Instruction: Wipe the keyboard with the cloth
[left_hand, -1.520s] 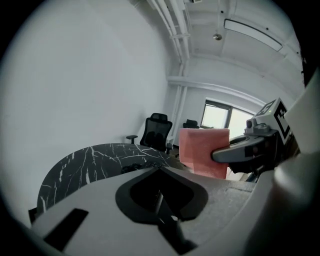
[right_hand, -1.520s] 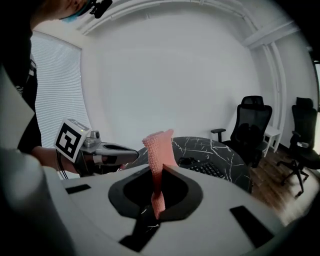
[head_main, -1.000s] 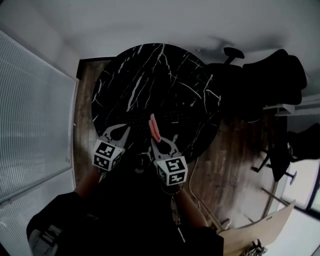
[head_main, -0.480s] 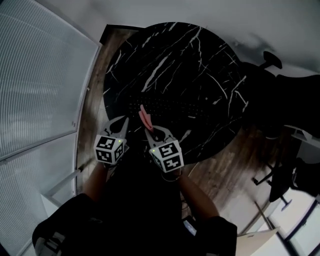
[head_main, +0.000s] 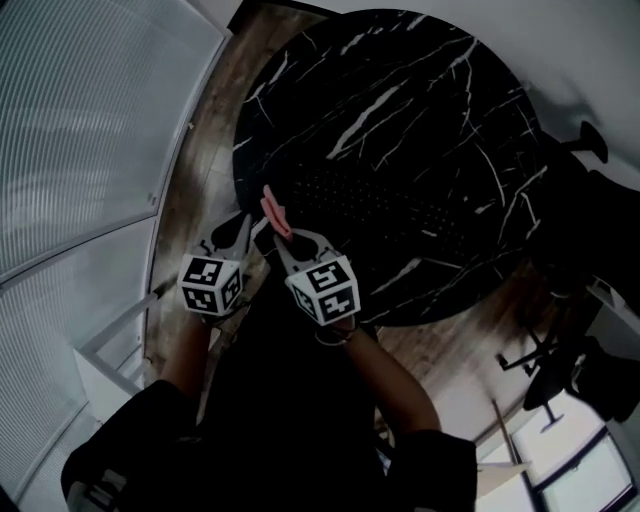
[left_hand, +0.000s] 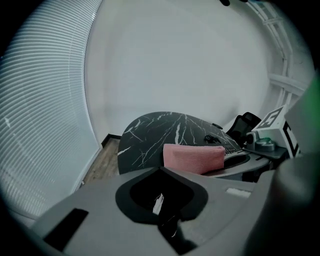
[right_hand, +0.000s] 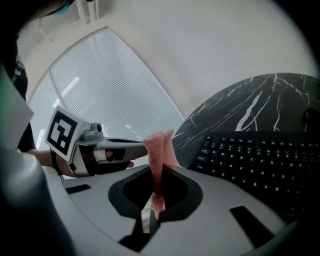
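My left gripper (head_main: 243, 230) sits at the near left rim of the black marble table (head_main: 420, 90), jaws clenched on nothing. Just right, my right gripper (head_main: 283, 242) clamps the pink cloth (head_main: 272, 210), standing upright. The keyboard (head_main: 385, 205) lies farther right on the table.

Beyond the keyboard (head_main: 385, 205) the counter (head_main: 400, 85) lies open. Blinds (head_main: 90, 130) wall off the left side, and chairs (head_main: 600, 210) crowd the counter's right edge.
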